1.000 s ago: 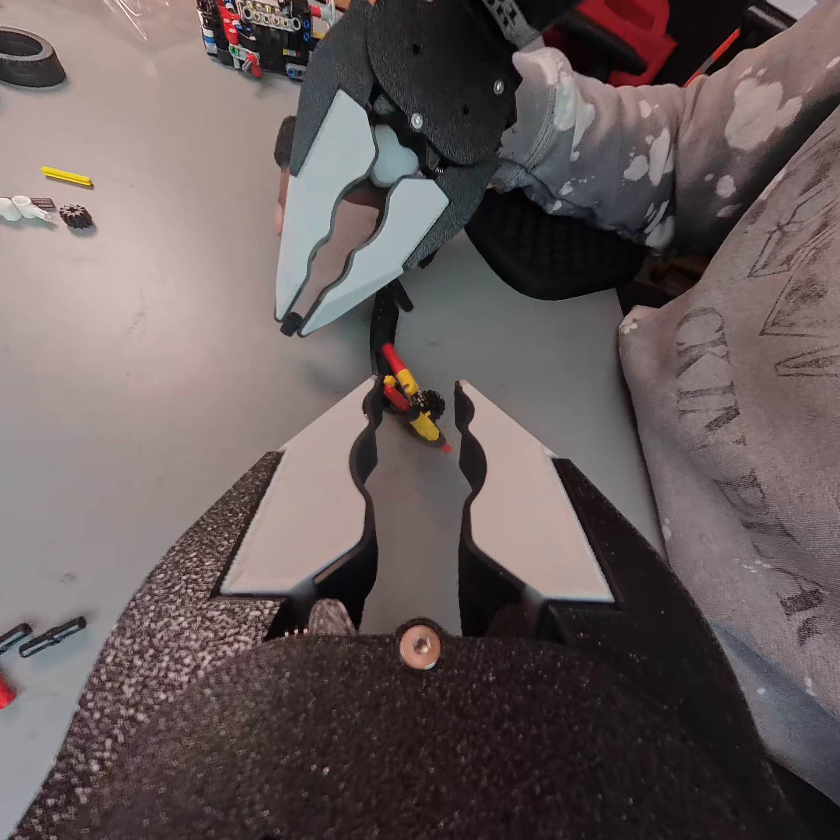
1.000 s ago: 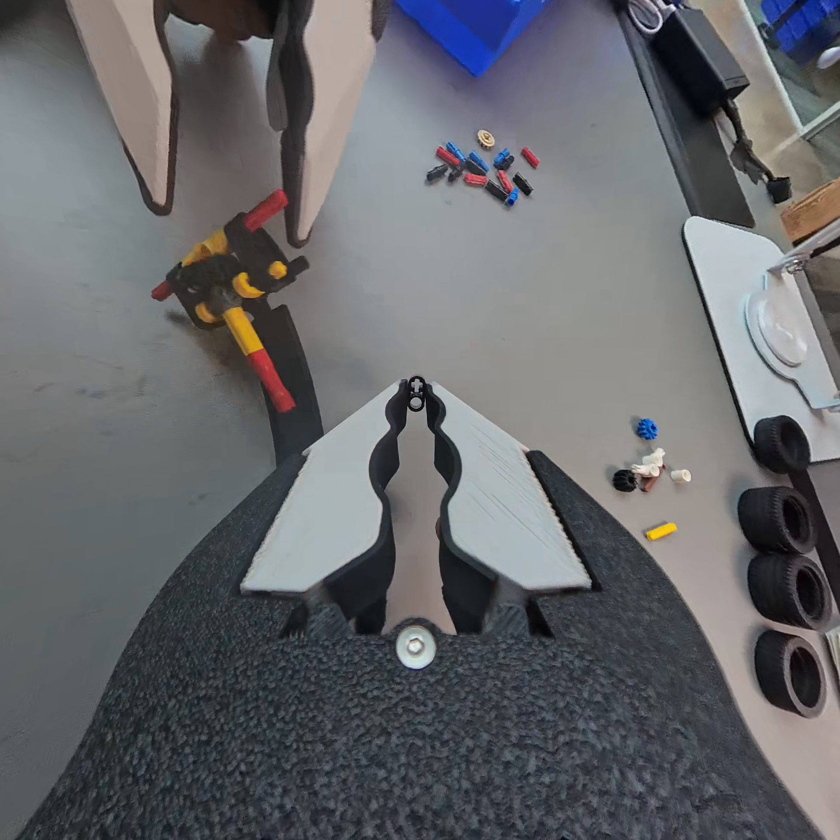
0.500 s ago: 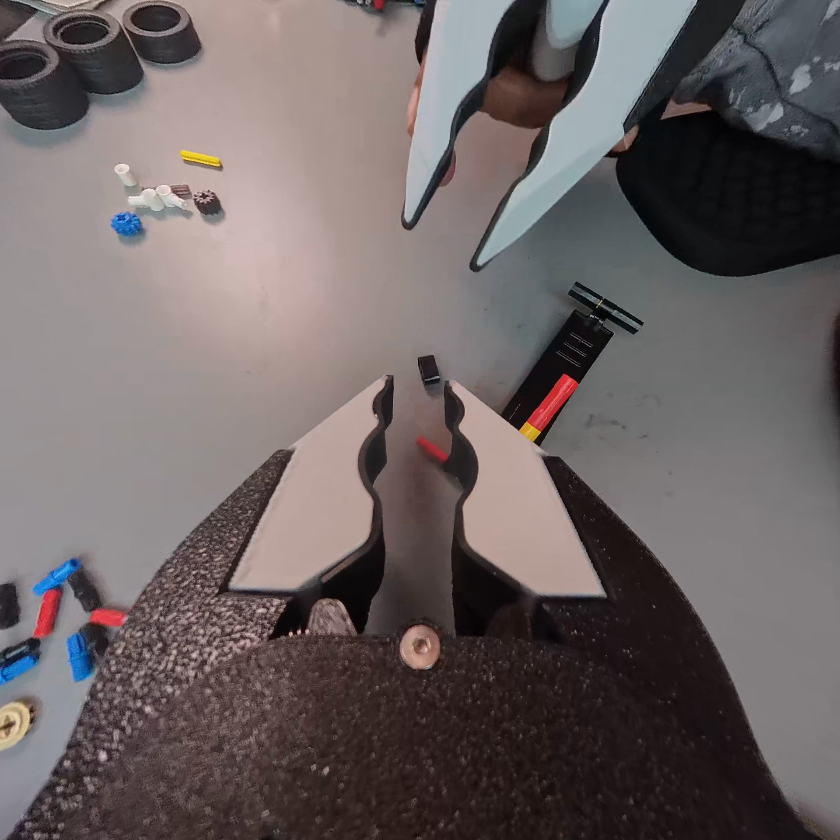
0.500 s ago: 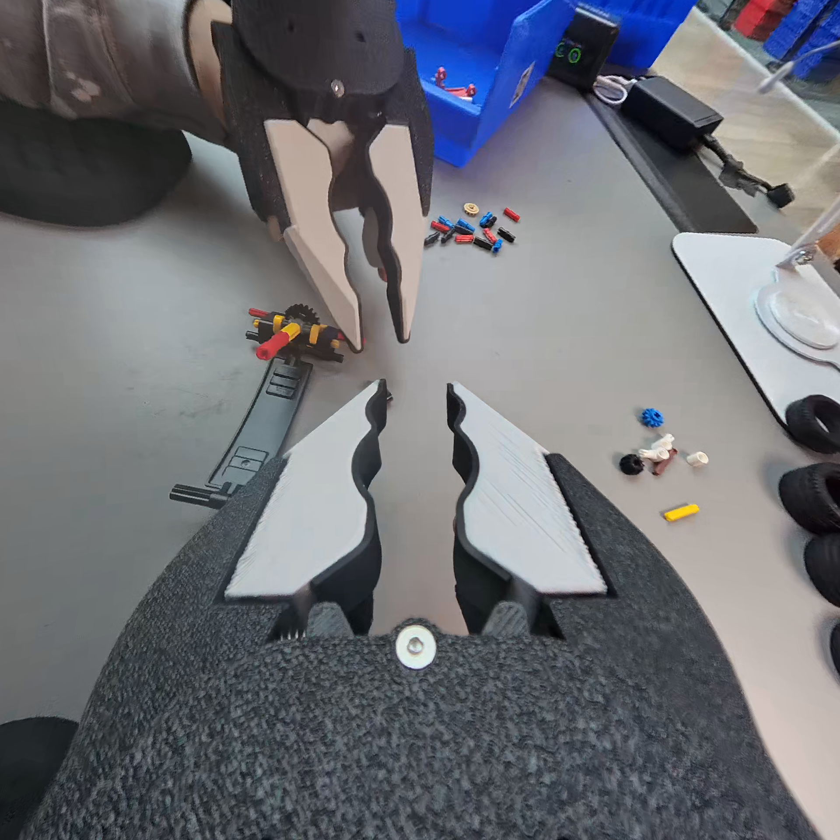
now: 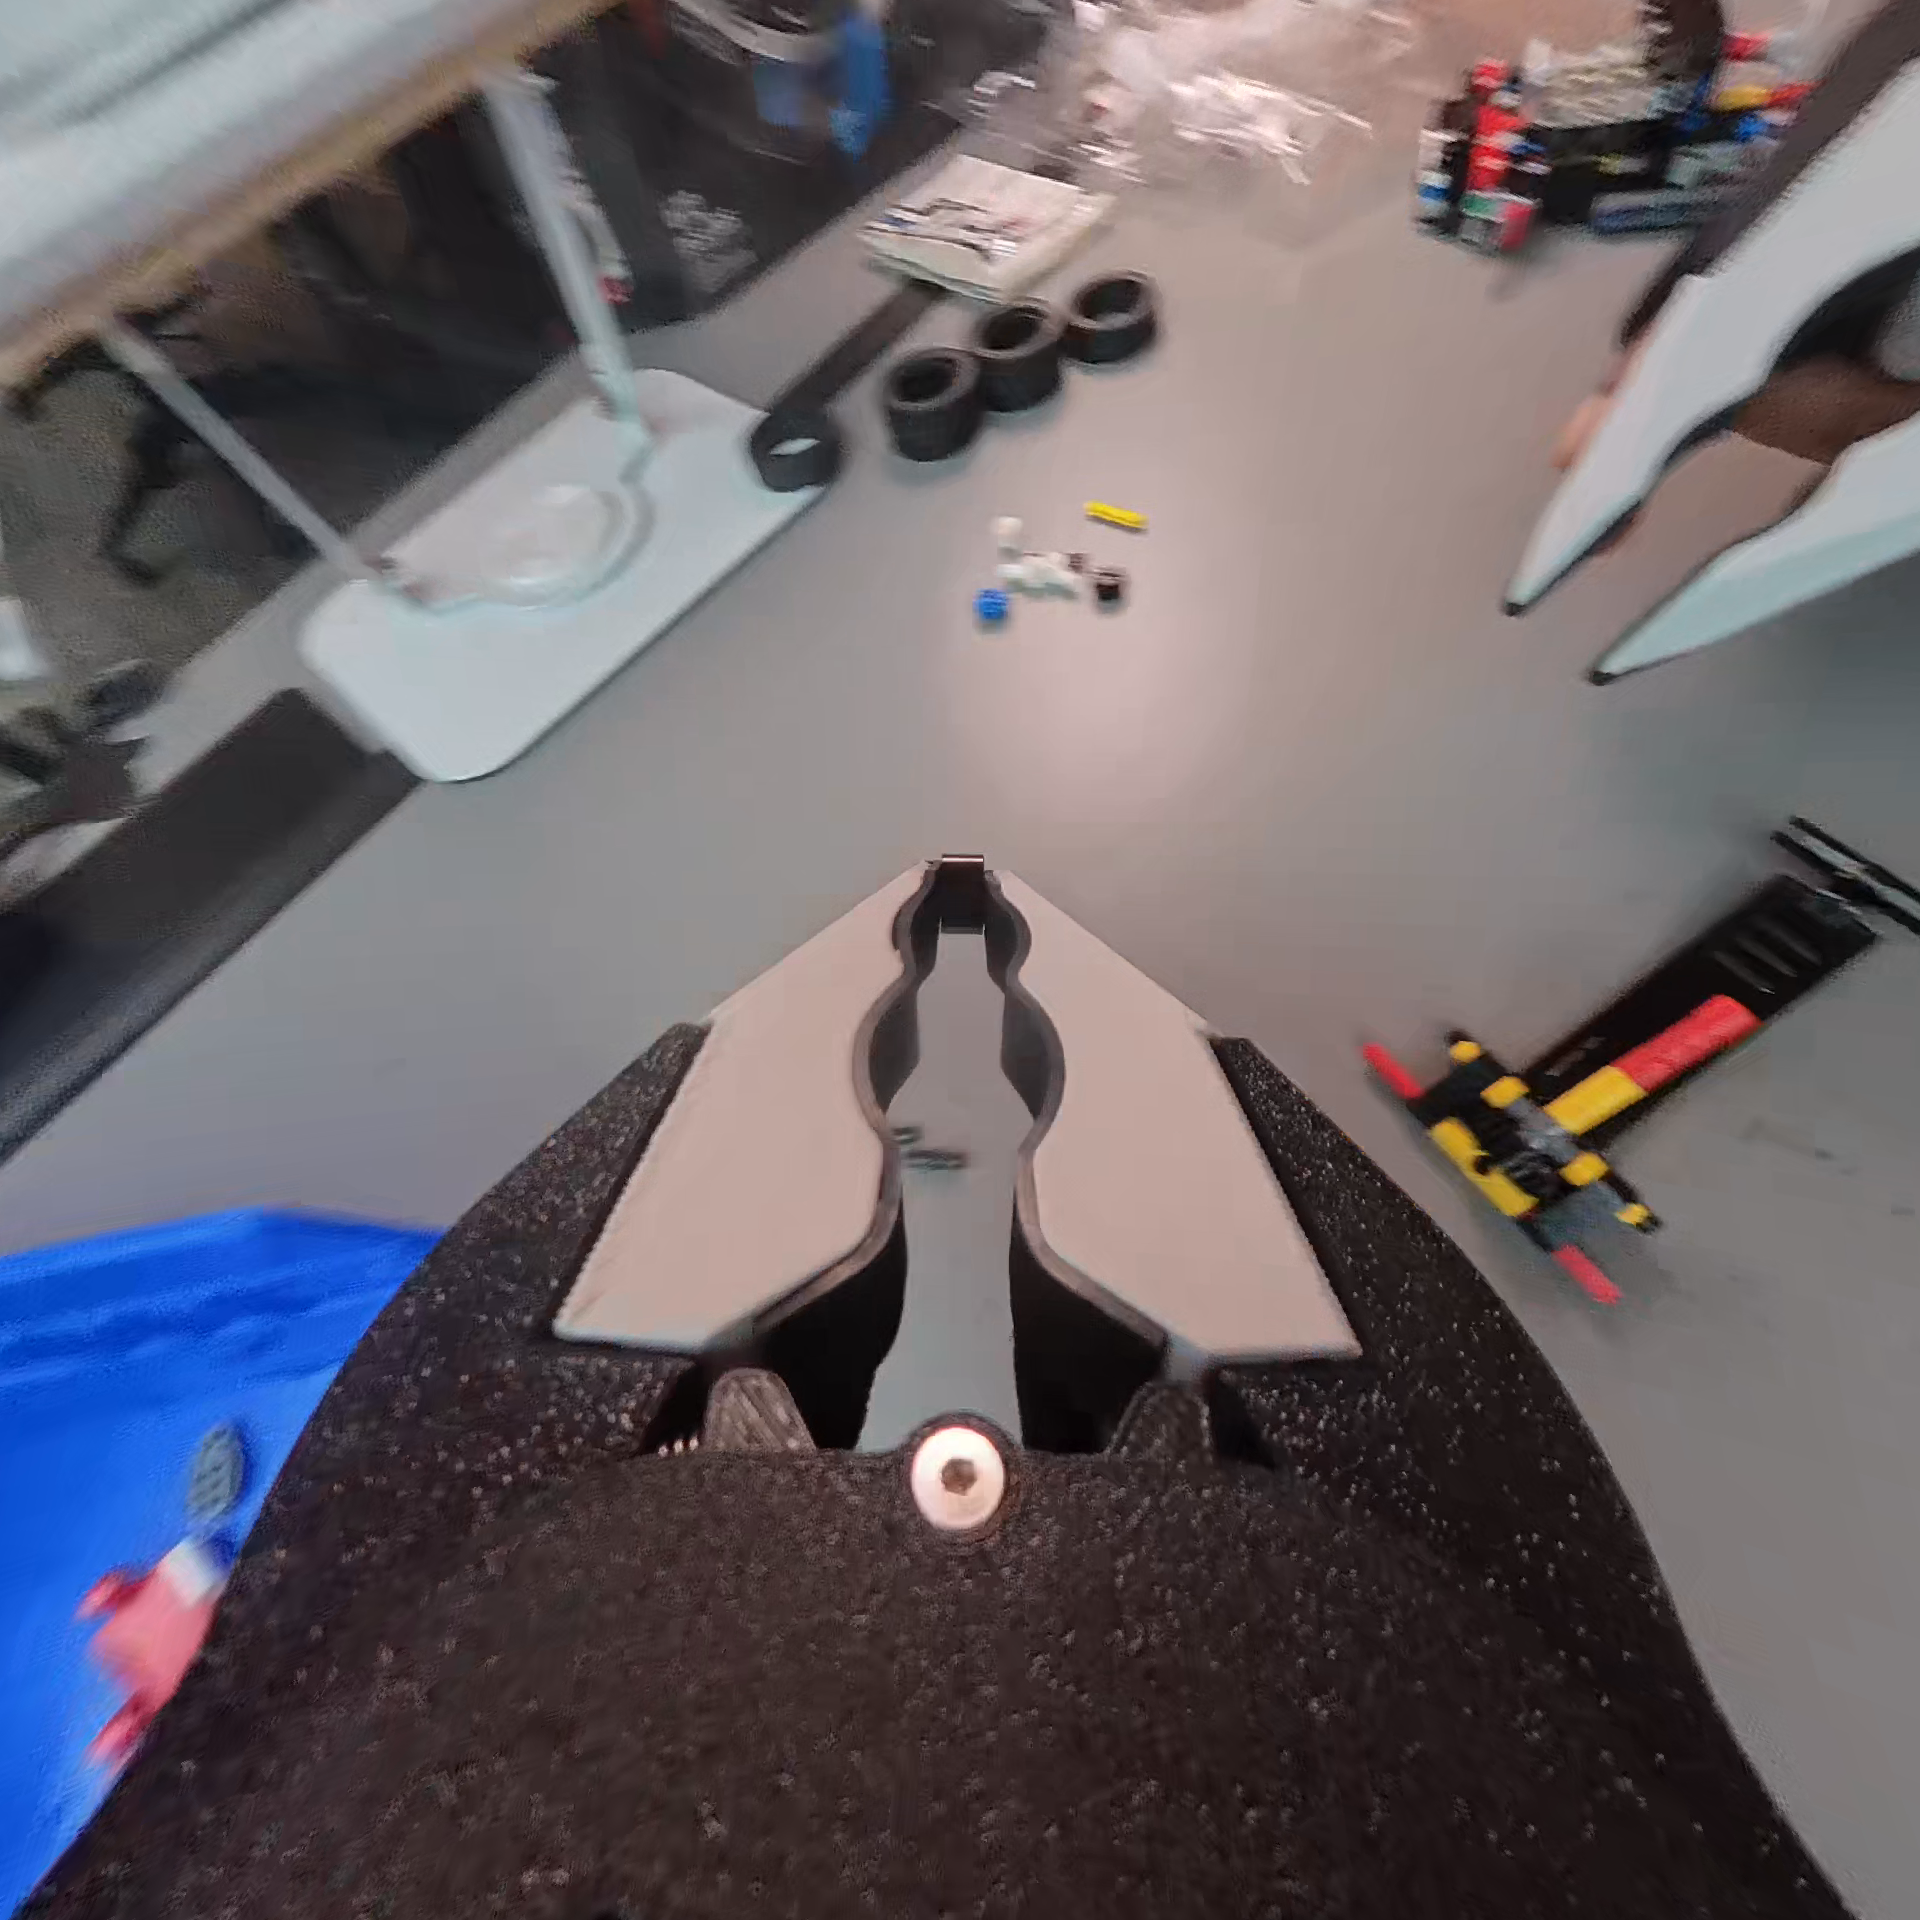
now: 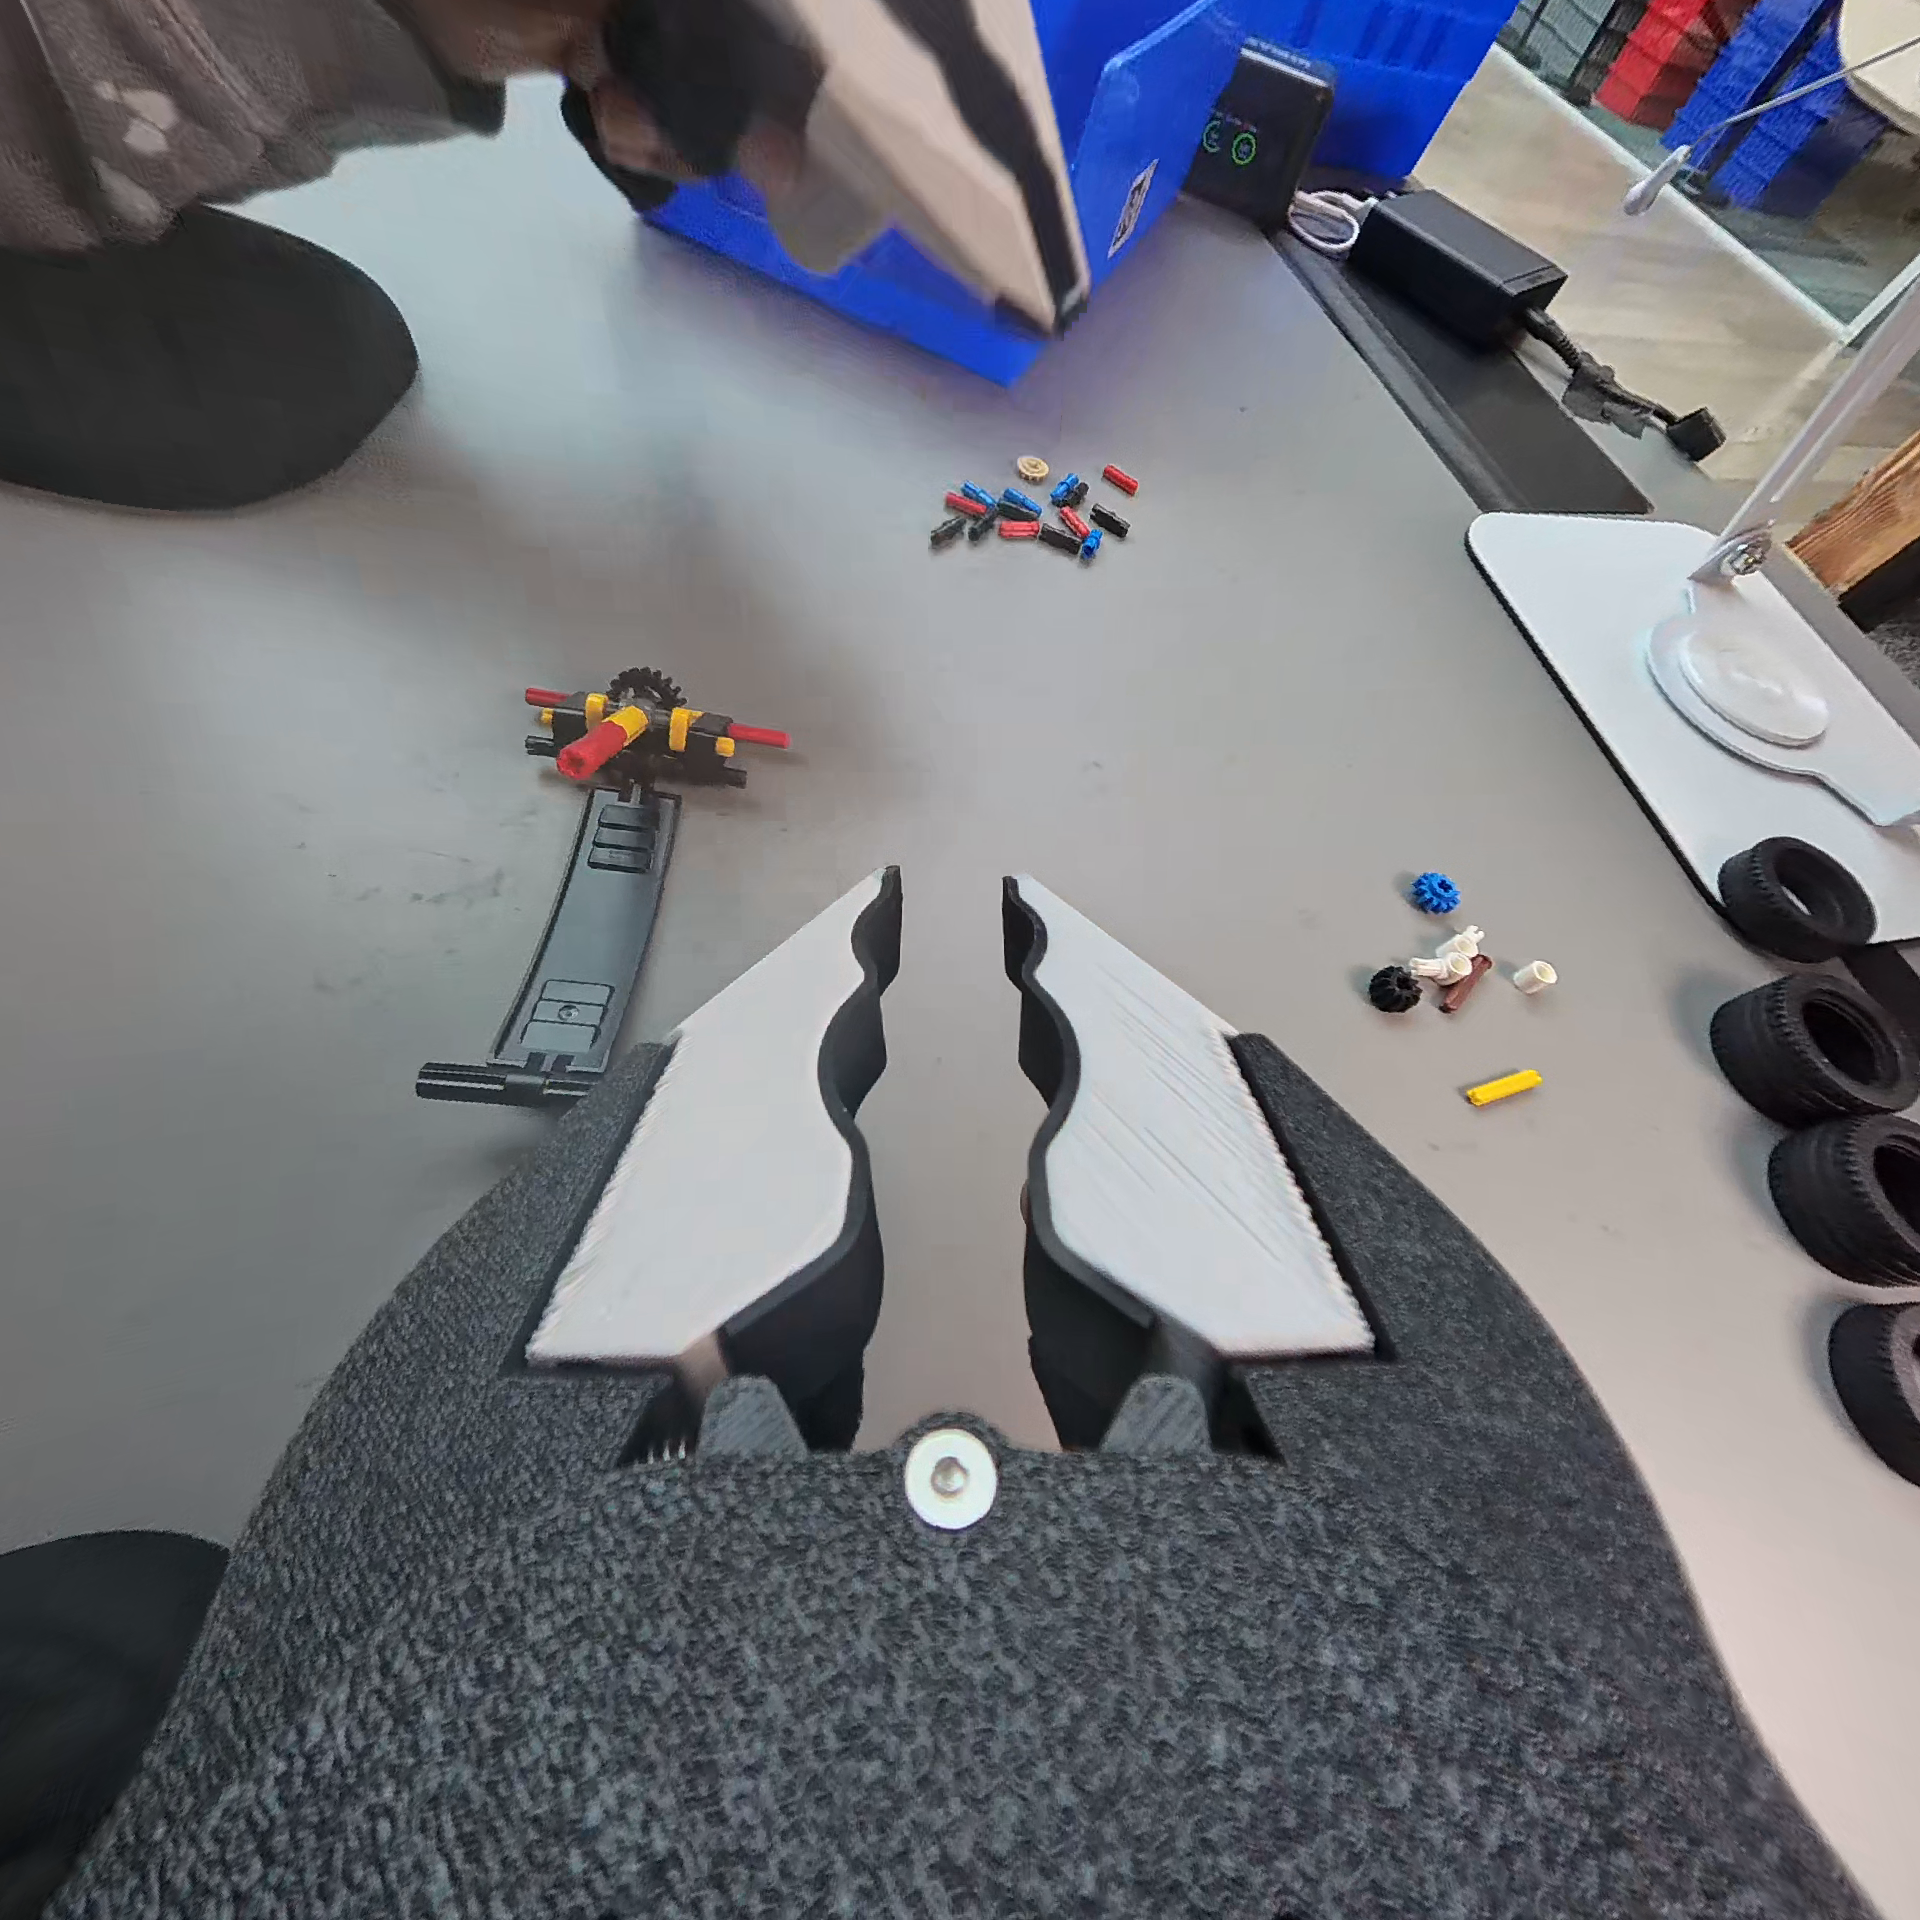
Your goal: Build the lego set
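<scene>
My left gripper (image 5: 960, 883) pinches a small black plastic lego connector (image 5: 958, 902) at its fingertips. My right gripper (image 6: 950, 894) hangs released, empty. The red, yellow and black lego axle assembly (image 6: 649, 727) lies ahead-left of it on the grey table (image 6: 1195, 727).

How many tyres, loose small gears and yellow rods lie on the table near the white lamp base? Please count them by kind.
Tyres: 4
Blue gear: 1
Black gear: 1
Yellow rod: 1
Total: 7
</scene>
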Available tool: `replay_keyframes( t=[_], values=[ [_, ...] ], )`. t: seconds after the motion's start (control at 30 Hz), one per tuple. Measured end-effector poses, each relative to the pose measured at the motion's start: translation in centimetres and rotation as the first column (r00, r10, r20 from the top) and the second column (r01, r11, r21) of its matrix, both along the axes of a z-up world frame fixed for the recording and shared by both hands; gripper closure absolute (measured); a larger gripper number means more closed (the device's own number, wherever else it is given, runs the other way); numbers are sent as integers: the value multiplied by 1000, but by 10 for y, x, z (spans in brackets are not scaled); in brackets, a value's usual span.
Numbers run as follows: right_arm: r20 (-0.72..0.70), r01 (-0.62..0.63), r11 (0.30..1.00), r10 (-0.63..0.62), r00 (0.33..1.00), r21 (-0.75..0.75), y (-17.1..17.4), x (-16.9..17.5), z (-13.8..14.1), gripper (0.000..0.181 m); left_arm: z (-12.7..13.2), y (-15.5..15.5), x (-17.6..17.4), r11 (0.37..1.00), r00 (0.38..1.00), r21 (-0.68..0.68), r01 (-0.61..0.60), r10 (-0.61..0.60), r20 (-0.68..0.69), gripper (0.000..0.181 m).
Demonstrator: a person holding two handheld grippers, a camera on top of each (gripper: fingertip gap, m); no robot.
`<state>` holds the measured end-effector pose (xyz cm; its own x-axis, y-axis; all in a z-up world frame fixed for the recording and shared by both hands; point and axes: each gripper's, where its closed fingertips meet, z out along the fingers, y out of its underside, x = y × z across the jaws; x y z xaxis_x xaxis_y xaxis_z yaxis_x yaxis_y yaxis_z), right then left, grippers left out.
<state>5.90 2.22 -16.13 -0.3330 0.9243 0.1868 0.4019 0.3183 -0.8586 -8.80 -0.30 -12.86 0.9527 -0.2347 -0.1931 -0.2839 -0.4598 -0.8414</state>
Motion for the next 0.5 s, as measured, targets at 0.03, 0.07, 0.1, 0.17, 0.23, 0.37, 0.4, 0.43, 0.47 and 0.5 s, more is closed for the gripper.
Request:
replay_keyframes(
  t=[0.03, 0.07, 0.1, 0.17, 0.23, 0.37, 0.4, 0.43, 0.47, 0.5],
  values=[
    [-4, -1, 1000, 1, 1000, -1, -1, 0, 1, 165, 15, -8, -29, 994, 994, 39, -103, 104, -22, 175],
    [-6, -1, 1000, 1, 1000, -4, -1, -1, 2, 165, 25, -18, -57, 978, 979, 58, -199, 201, -32, 175],
    [-5, -2, 1000, 2, 1000, -10, -2, -2, 2, 165, 30, -29, -82, 955, 956, 55, -290, 292, -37, 175],
    [1, -5, 1000, 6, 1000, -20, -4, -4, 0, 165, 24, -47, -120, 906, 906, 7, -422, 422, -40, 175],
    [11, -15, 1000, 15, 1000, -19, -8, -5, -3, 165, 6, -58, -135, 876, 880, -80, -475, 474, -37, 175],
    [20, -26, 1000, 26, 999, -7, -14, -7, -5, 165, -13, -62, -146, 847, 856, -128, -517, 511, -78, 172],
    [20, -27, 1000, 27, 999, -9, -14, -7, -5, 165, -14, -61, -146, 849, 858, -125, -513, 508, -72, 165],
    [20, -29, 1000, 29, 999, -12, -15, -7, -5, 165, -14, -60, -145, 852, 860, -119, -510, 507, -63, 159],
    [20, -31, 999, 31, 999, -16, -16, -7, -5, 165, -13, -59, -144, 855, 862, -111, -507, 505, -52, 154],
    [20, -34, 999, 34, 999, -20, -17, -8, -5, 165, -12, -59, -142, 860, 866, -102, -500, 498, -40, 151]
  ],
)
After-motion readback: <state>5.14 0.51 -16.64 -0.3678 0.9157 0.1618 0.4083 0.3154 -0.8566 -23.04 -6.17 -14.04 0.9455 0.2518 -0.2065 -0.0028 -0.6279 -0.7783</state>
